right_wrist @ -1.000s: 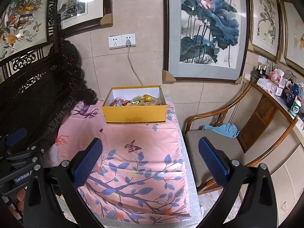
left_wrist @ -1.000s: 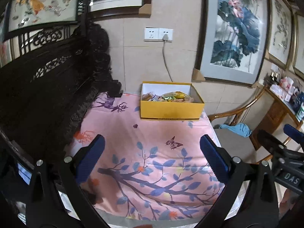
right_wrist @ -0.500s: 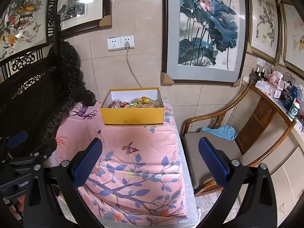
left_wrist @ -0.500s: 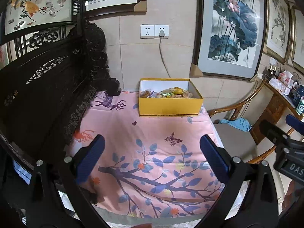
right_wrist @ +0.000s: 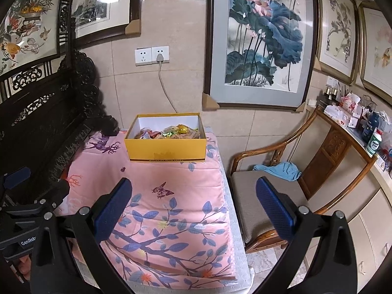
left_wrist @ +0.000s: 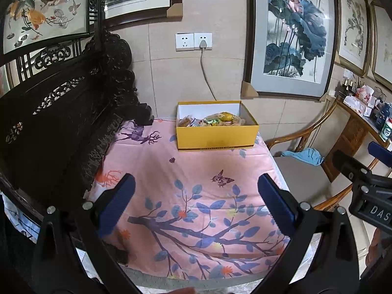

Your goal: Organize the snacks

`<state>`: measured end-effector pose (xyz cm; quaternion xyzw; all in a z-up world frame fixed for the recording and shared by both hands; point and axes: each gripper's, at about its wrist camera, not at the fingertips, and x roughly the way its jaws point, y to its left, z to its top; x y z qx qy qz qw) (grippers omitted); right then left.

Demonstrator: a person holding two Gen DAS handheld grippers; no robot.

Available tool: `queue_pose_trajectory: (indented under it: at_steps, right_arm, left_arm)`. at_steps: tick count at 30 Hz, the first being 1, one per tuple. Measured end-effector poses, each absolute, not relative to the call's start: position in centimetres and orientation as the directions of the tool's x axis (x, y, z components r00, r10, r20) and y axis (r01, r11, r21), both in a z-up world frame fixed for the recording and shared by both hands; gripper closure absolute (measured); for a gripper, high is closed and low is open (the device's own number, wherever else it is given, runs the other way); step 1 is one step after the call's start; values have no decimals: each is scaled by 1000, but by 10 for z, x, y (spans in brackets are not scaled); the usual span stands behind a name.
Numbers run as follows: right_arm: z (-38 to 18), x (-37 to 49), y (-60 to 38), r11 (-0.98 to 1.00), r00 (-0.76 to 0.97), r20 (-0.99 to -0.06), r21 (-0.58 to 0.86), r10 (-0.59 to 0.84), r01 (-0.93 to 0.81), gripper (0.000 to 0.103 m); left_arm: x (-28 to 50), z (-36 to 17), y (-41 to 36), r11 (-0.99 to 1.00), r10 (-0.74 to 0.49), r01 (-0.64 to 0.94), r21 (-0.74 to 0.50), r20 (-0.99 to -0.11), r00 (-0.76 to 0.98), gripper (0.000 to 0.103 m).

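A yellow open box [left_wrist: 216,134] stands at the far end of a table under a pink floral cloth [left_wrist: 196,183], near the wall. It holds several wrapped snacks [left_wrist: 213,120]. The box also shows in the right wrist view [right_wrist: 166,145] with the snacks [right_wrist: 171,132] inside. My left gripper [left_wrist: 196,204] is open and empty, held above the near part of the cloth, well short of the box. My right gripper [right_wrist: 193,207] is open and empty, over the table's near right edge. Each gripper's body shows at the edge of the other view.
A dark carved wooden bench [left_wrist: 61,122] runs along the table's left side. A wooden armchair [right_wrist: 281,183] with a blue cloth [right_wrist: 281,169] stands right of the table. A side counter [right_wrist: 355,127] with bottles is at far right. A cable [left_wrist: 205,78] hangs from the wall socket behind the box.
Both grippers have drawn back and risen slightly, so the box sits lower and a little farther in view. Both stay open and empty.
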<state>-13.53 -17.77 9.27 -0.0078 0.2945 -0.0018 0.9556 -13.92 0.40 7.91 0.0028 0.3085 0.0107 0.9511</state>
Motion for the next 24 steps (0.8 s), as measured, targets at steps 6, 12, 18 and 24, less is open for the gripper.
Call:
queue_pose_trajectory:
  at_steps: [6, 12, 18, 24]
  right_arm:
    - [94, -138, -175, 1000, 826, -563, -14, -3, -6, 1]
    - [92, -138, -173, 1000, 822, -570, -22, -5, -9, 1]
    - [92, -138, -172, 1000, 820, -572, -20, -2, -11, 1]
    - [91, -140, -172, 1000, 829, -559, -17, 4, -17, 1]
  left_arm:
    - [-142, 81, 6, 1000, 20, -16, 12, -586, 810, 2]
    - [-144, 80, 10, 1000, 26, -25, 10, -590, 807, 2]
    - [-144, 82, 15, 1000, 23, -31, -3, -585, 811, 2]
    - [-143, 83, 15, 1000, 14, -19, -3, -588, 809, 2]
